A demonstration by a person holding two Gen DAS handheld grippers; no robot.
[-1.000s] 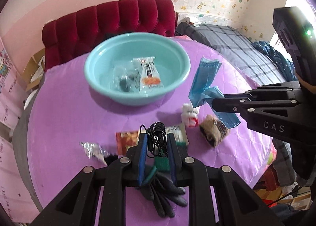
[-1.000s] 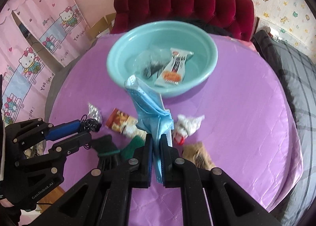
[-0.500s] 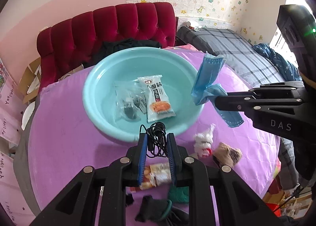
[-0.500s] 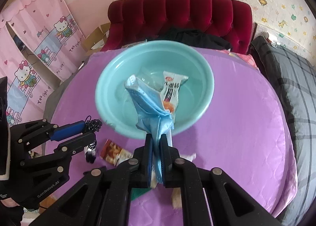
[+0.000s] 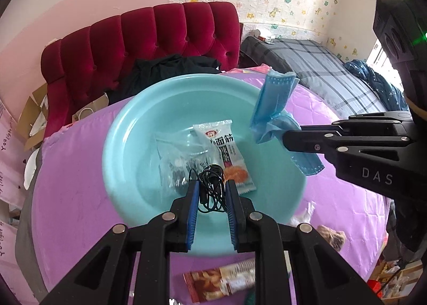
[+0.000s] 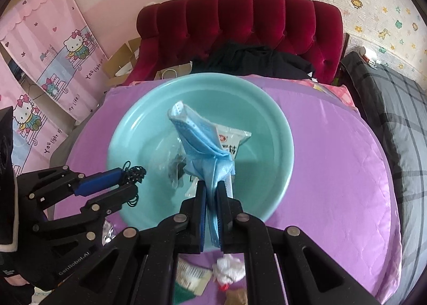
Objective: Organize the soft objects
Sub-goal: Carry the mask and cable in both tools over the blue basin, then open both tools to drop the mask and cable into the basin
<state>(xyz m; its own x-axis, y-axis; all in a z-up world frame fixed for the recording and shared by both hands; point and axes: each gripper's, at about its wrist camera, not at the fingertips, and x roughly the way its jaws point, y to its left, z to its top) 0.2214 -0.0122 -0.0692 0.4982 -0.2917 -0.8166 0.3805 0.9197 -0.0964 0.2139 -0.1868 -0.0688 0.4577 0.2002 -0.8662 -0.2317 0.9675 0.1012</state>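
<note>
My left gripper (image 5: pixel 212 187) is shut on a bundle of black cable (image 5: pixel 210 185) and holds it over the near part of the teal basin (image 5: pixel 120 145). My right gripper (image 6: pixel 212 185) is shut on a crumpled blue face mask (image 6: pixel 200 145) and holds it above the basin (image 6: pixel 277 129). In the basin lie a white snack packet (image 5: pixel 226 150) and a clear plastic bag (image 5: pixel 173 161). The right gripper also shows in the left wrist view (image 5: pixel 287 139), at the basin's right rim, with the mask (image 5: pixel 272 107). The left gripper shows in the right wrist view (image 6: pixel 128 179), at the left rim.
The basin stands on a round table with a purple cloth (image 6: pixel 333 171). Near the front edge lie a brown snack packet (image 5: pixel 221 281), a brown furry item (image 5: pixel 331 235), a white crumpled item (image 6: pixel 229 270) and a foil wrapper (image 6: pixel 108 233). A red tufted sofa (image 6: pixel 240 24) stands behind the table.
Both grippers have moved forward from the near side of the table to above the basin, carrying the cable and the mask. The loose items now lie behind and below the fingers.
</note>
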